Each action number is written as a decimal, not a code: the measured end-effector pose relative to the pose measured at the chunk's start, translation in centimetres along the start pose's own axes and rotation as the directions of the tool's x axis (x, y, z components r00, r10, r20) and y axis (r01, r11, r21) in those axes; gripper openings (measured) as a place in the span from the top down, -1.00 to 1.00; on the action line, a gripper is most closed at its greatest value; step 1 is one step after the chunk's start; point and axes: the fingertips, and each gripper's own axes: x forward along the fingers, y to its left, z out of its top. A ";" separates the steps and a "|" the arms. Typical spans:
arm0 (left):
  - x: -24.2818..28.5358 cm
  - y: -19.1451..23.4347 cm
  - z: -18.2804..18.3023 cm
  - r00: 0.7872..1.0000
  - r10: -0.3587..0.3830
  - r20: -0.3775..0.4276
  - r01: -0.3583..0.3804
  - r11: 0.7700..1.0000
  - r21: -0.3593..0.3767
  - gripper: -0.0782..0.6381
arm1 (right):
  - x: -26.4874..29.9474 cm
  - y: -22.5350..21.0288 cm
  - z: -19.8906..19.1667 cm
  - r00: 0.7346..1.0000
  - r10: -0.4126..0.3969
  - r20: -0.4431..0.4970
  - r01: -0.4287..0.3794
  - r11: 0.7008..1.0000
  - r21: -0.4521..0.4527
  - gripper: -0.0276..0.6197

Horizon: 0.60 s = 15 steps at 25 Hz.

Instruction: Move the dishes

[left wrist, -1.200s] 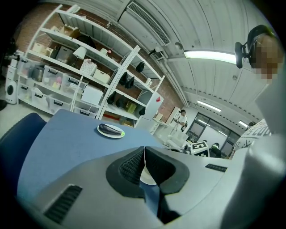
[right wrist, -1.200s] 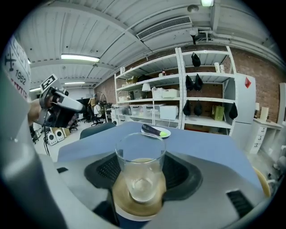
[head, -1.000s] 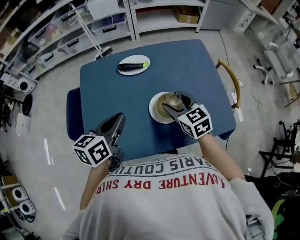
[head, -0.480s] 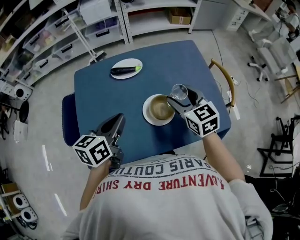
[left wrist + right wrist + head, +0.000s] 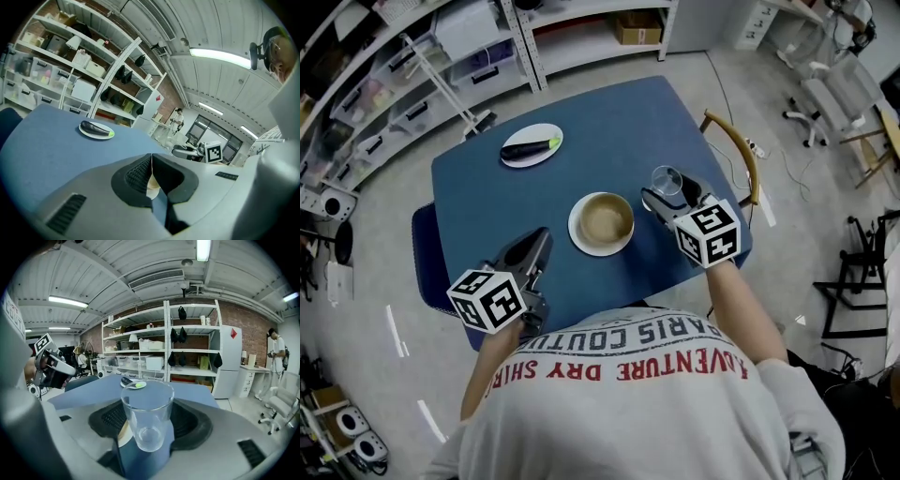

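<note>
Right gripper view shows the right gripper (image 5: 149,422) with its jaws spread wide and clamped on either side of a clear drinking glass (image 5: 147,401), which is empty and upright. In the head view this glass is at centre right of the frame, over the blue desk (image 5: 619,122) and just right of a tan bowl (image 5: 603,219) on a white plate (image 5: 581,246). The left gripper (image 5: 151,174) has its jaws pressed together on nothing (lower left of the head view). An eggplant (image 5: 528,148) lies on a smaller plate (image 5: 549,137) at upper left.
</note>
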 end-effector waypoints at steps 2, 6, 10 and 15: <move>0.7 -0.4 -0.1 1.000 -0.011 -0.010 0.011 1.000 0.003 0.70 | -0.1 -0.8 -0.9 1.000 -0.018 -0.014 0.018 1.000 0.005 0.03; 1.9 -0.7 -0.4 0.999 -0.024 -0.030 0.024 1.000 0.008 0.70 | 0.0 -2.2 -2.3 0.998 -0.047 -0.033 0.048 0.999 0.011 0.03; 2.6 -0.6 -1.0 0.999 -0.022 -0.045 0.022 1.000 0.001 0.70 | 0.4 -3.1 -3.8 0.997 -0.061 -0.047 0.063 0.998 0.026 0.03; 3.1 -0.3 -0.9 0.999 -0.008 -0.049 0.008 1.000 -0.006 0.70 | 0.4 -3.8 -5.3 0.995 -0.074 -0.060 0.078 0.996 0.054 0.03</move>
